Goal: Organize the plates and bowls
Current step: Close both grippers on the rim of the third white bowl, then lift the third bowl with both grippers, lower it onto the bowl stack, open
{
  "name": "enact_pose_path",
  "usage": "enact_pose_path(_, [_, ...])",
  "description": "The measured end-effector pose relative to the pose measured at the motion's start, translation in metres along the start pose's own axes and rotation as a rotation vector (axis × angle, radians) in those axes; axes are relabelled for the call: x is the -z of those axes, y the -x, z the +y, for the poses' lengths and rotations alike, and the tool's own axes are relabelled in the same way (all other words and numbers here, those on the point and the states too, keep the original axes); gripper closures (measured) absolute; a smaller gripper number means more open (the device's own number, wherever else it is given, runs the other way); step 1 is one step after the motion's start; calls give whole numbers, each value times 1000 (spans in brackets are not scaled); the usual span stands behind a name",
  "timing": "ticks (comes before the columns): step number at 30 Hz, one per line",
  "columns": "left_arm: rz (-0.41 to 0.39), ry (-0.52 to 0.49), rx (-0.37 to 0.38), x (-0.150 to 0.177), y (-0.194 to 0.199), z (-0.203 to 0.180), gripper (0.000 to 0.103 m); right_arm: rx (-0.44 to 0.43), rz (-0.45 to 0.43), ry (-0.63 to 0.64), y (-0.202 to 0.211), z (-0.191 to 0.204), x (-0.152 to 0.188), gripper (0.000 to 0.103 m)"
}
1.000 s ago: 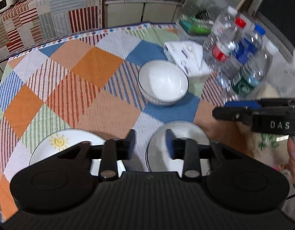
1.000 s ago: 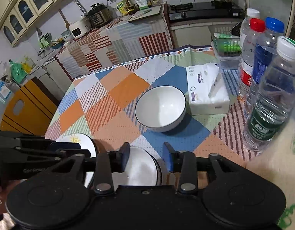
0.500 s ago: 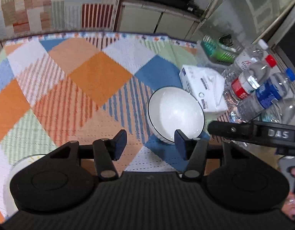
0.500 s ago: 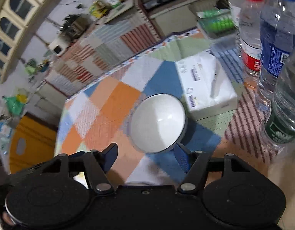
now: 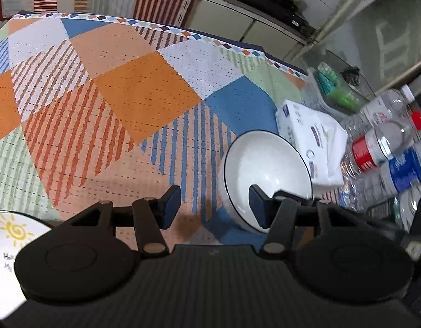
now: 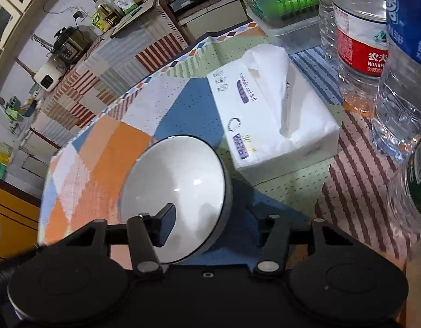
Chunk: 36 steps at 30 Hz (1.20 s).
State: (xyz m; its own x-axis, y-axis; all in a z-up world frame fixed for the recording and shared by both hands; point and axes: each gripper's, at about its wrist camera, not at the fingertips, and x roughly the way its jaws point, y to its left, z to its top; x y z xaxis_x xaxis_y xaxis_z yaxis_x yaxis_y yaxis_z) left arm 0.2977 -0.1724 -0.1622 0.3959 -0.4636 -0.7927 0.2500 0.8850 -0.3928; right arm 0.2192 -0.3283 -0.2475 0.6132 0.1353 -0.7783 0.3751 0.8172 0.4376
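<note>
A white bowl with a dark rim (image 5: 265, 166) (image 6: 180, 183) sits on the patchwork tablecloth. My left gripper (image 5: 214, 207) is open, its right finger over the bowl's near left rim and its left finger over bare cloth. My right gripper (image 6: 210, 227) is open and straddles the bowl's right rim: the left finger (image 6: 166, 224) is inside the bowl, the right finger outside. A white plate with a sun drawing (image 5: 8, 246) lies at the lower left of the left wrist view, partly hidden by the gripper body.
A white tissue pack (image 5: 311, 139) (image 6: 267, 112) lies just beyond the bowl. Several water bottles (image 6: 360, 38) (image 5: 385, 142) stand to the right. A green basket in a clear box (image 6: 281, 2) sits at the table's far right edge.
Both grippers have moved forward to the bowl and opened wider. The right gripper now straddles its right rim. The nearer plate has dropped out of both views.
</note>
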Motion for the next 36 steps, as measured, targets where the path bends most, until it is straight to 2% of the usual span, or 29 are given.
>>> enact_pose_path(1, [0,-11,-3,0,-3,-2,49,-6,-2,5,-2,-1,0,51])
enact_pose_path(2, [10,-35,4,-1,-7,-4,51,-15,-1,3,-4,-3,1,59])
enact_pose_path(3, [31,-66,15,-2,-11,-8,52,-27,-1,-12,-5,-7,2,72])
enact_pose_path(4, [45,-88,21,-2,-13,-10,52,-39,-7,-47,-5,-12,3,76])
enact_pose_path(7, [50,-121,13,0,-19,-18,53,-85,-10,-89,-5,-23,2,78])
enact_pose_path(10, [44,-132,-4,3,-25,-23,54,-69,-33,-60,-4,-22,3,83])
enact_pose_path(13, [77,-114,-7,6,-29,-24,76,-1,-61,15,-3,-12,3,83])
enact_pose_path(14, [82,-107,-7,8,-27,-25,76,-11,-59,16,-4,-11,3,89])
enact_pose_path(19, [68,-152,-16,10,-10,-32,79,-32,-50,-48,-2,-17,1,91])
enact_pose_path(23, [57,-150,14,5,16,-32,79,-55,-69,2,16,-6,2,90])
enact_pose_path(27, [50,-124,47,7,42,-31,79,-72,-38,0,36,-1,5,90])
enact_pose_path(36, [66,-144,46,33,92,-38,79,-109,-69,62,86,13,27,90])
